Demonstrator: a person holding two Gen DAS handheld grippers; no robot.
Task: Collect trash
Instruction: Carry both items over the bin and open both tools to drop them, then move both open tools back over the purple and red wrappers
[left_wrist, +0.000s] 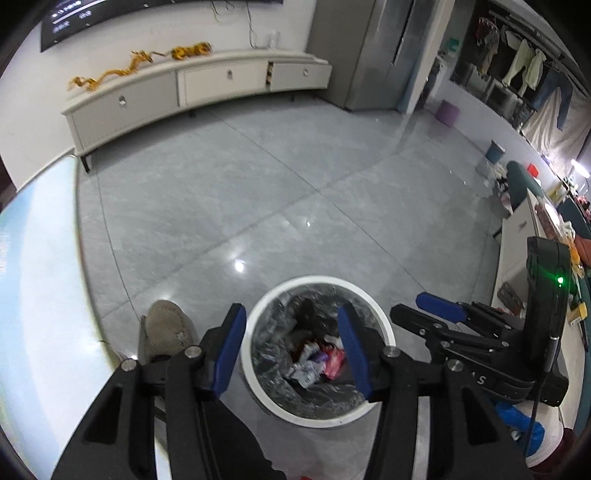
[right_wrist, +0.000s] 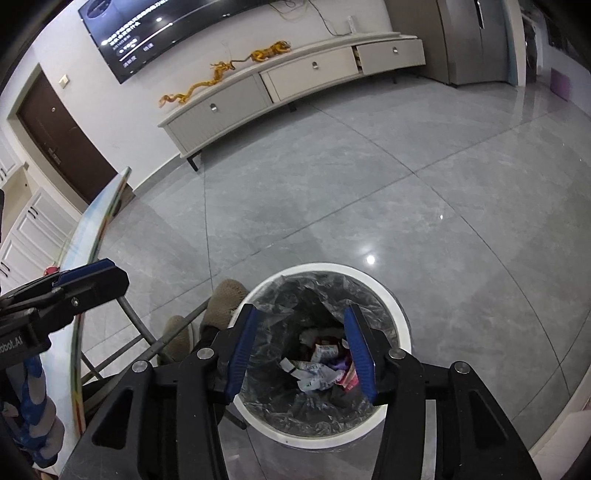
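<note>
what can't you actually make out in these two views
- Bottom of the trash bin: in both wrist views the crumpled wrappers and the dark liner hide what lies below.
- Right gripper in the left wrist view: only one blue pad shows, the other hidden by its body.
- TV text, right wrist view: too small and blurred.
- Items on the right-hand table, left wrist view: cut off by the fisheye edge.

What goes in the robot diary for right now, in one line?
left gripper: open, empty | right gripper: open, empty | both over trash bin | wrappers inside
</note>
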